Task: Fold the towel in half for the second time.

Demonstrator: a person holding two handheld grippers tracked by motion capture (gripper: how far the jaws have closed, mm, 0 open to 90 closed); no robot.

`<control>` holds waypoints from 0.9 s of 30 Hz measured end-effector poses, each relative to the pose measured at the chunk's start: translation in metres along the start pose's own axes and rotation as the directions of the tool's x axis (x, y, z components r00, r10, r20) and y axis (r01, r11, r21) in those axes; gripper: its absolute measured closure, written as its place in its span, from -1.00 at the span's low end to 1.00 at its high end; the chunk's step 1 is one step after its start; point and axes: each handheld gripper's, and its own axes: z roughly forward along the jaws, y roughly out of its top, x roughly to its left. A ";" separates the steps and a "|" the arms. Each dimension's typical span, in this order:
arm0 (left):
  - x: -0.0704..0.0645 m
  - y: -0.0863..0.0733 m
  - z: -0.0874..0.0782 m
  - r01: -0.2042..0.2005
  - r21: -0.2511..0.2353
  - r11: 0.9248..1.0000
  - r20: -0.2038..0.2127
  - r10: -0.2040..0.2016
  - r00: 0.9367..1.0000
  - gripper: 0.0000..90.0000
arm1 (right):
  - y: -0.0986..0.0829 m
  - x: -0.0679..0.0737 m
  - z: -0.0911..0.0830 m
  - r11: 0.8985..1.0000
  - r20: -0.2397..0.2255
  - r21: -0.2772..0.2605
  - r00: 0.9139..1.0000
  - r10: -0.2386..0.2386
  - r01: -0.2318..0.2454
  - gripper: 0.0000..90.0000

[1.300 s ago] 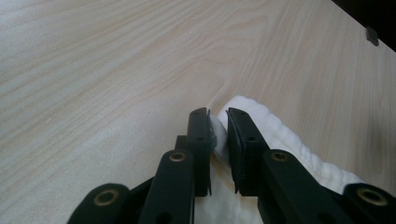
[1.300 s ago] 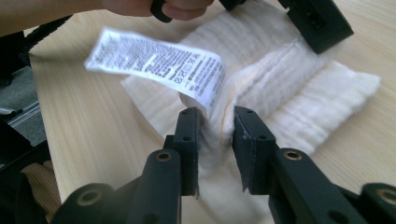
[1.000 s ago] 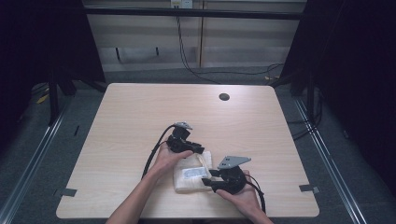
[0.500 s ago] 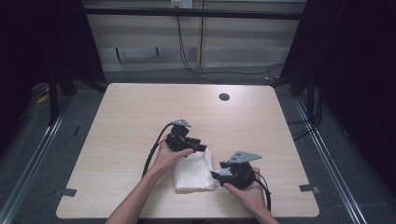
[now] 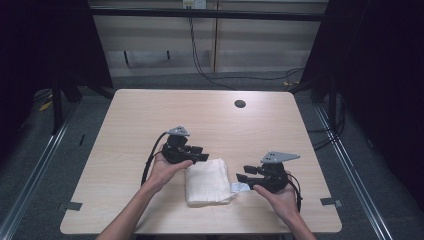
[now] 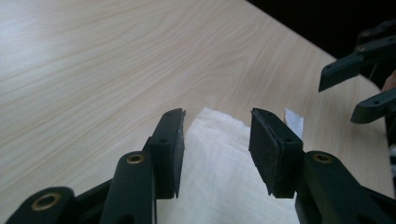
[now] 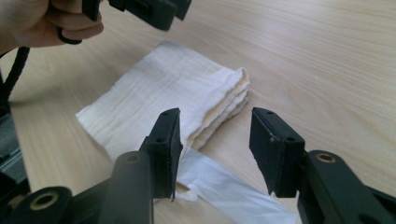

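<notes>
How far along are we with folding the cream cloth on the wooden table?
Looks done: the cream folded cloth lies as a compact stacked rectangle on the light wooden table, layered edges visible in the right gripper view. In hand: nothing; the left gripper and right gripper are open, one on each side of it. Left: possibly tucking the white label strip that sticks out at one edge, and perhaps a final fold.

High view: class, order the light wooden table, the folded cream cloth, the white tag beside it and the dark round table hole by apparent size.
1. Light wooden table
2. Folded cream cloth
3. White tag and dark round hole: too alike to rank.
</notes>
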 end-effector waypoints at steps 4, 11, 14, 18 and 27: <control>-0.004 -0.005 -0.022 -0.025 -0.008 1.000 -0.040 0.024 0.999 0.23 | 0.001 -0.005 -0.008 1.000 -0.001 -0.010 1.000 0.003 -0.003 0.14; -0.004 -0.022 -0.054 -0.021 0.011 1.000 -0.103 0.022 0.994 0.33 | -0.001 -0.019 -0.018 1.000 0.025 -0.021 0.999 0.021 -0.021 0.08; -0.005 -0.029 -0.064 -0.039 0.031 0.999 -0.124 0.042 0.991 0.23 | -0.001 -0.023 -0.025 0.999 0.038 -0.030 0.999 0.018 -0.017 0.04; -0.007 -0.036 -0.079 -0.036 0.024 0.999 -0.152 0.039 0.988 0.12 | -0.002 -0.029 -0.034 0.999 0.053 -0.045 0.998 0.020 -0.017 0.02; -0.004 -0.058 -0.106 -0.007 0.013 1.000 -0.190 0.009 0.982 -0.04 | -0.011 -0.041 -0.058 0.996 0.129 -0.083 0.990 0.052 -0.042 -0.04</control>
